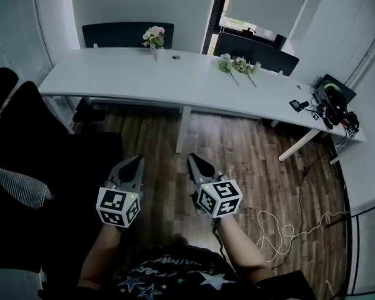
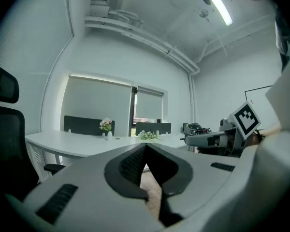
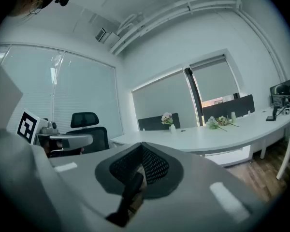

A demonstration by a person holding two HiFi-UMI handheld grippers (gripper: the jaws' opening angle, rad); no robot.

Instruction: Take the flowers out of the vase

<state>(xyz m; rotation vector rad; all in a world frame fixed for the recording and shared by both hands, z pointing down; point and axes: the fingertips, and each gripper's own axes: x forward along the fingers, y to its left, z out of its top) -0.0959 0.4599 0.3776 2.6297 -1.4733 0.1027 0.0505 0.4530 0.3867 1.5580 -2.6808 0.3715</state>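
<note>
A small white vase (image 1: 155, 54) with pink and white flowers (image 1: 154, 36) stands at the far side of the long white table (image 1: 137, 80). A loose bunch of flowers (image 1: 232, 65) lies further right on it, next to a second small vase (image 1: 257, 67). Both grippers are held low over the wooden floor, far short of the table. My left gripper (image 1: 137, 160) is shut and empty. My right gripper (image 1: 193, 159) is also shut on nothing. The vase (image 2: 109, 135) and bouquet (image 3: 167, 118) show small and distant in both gripper views.
Black office chairs (image 1: 25, 136) stand at the left, and dark chair backs (image 1: 126, 34) behind the table. Electronic gear (image 1: 334, 105) sits at the table's right end. A white cable (image 1: 287, 233) lies on the floor at the right. The table leg (image 1: 183, 129) stands straight ahead.
</note>
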